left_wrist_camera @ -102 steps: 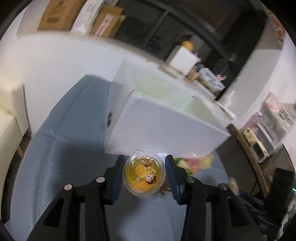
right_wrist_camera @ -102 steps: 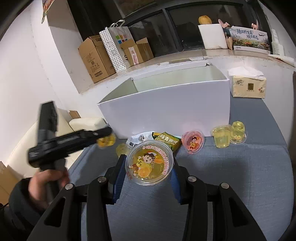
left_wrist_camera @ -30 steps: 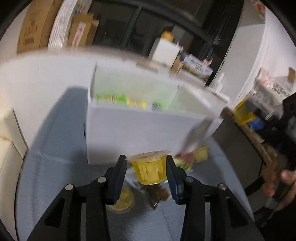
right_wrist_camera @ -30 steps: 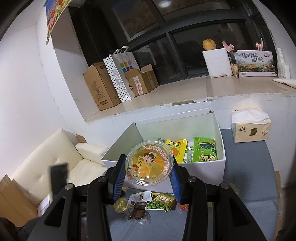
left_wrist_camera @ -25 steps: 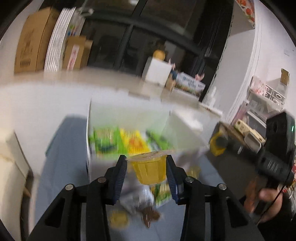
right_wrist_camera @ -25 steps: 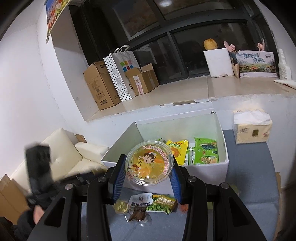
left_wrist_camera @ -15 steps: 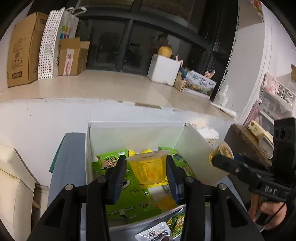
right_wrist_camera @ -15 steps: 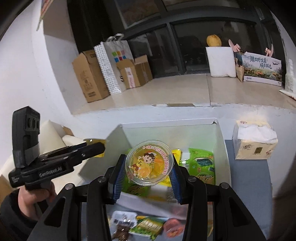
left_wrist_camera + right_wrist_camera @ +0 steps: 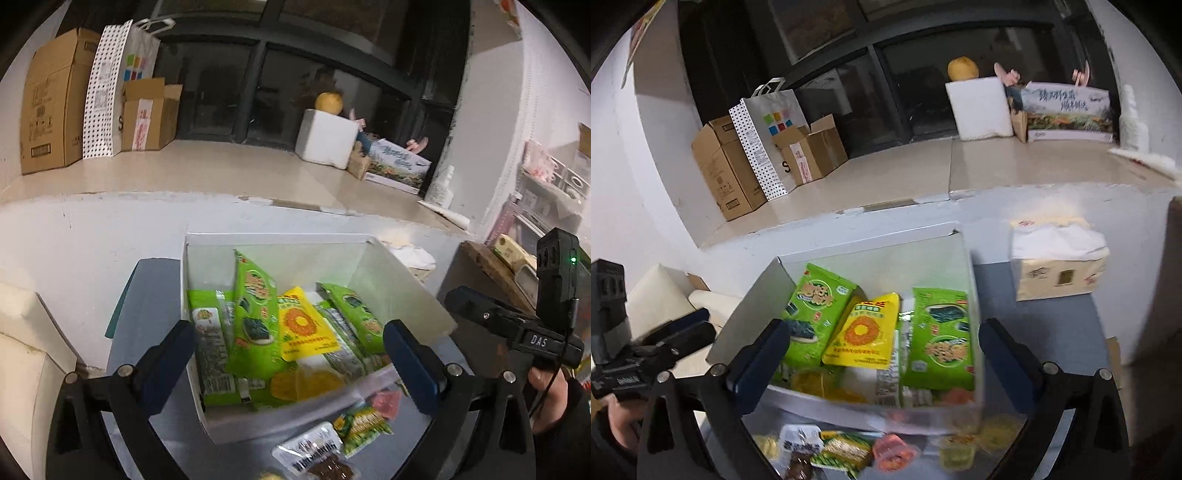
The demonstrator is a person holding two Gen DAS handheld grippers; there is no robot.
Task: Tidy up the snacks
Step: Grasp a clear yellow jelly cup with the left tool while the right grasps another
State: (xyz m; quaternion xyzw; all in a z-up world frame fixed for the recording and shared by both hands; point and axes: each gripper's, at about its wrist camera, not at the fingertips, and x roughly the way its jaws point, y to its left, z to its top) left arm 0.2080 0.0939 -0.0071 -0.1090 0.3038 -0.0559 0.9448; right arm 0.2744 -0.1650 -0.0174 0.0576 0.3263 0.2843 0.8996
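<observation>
Both grippers hover above a white box point(image 9: 280, 240) point(image 9: 750, 314) that holds green snack bags point(image 9: 253, 314) point(image 9: 942, 339) and a yellow bag point(image 9: 303, 328) point(image 9: 866, 336). My left gripper point(image 9: 288, 358) is open and empty. A blurred yellow jelly cup point(image 9: 304, 384) lies in the box below it. My right gripper point(image 9: 879, 362) is open and empty. Blurred jelly cups point(image 9: 827, 386) lie in the box's near side. The right gripper also shows in the left wrist view point(image 9: 517, 325), and the left one in the right wrist view point(image 9: 665, 339).
Loose snack packets point(image 9: 317, 450) point(image 9: 827, 450) and jelly cups point(image 9: 960, 446) lie on the grey cloth in front of the box. A tissue box point(image 9: 1056, 266) stands at the right. A cream sofa point(image 9: 22, 362) is at the left. Cardboard boxes point(image 9: 731, 173) sit on the ledge behind.
Both grippers have opened and let go of their jelly cups, which now lie in the box. Both had risen and moved over the box beforehand.
</observation>
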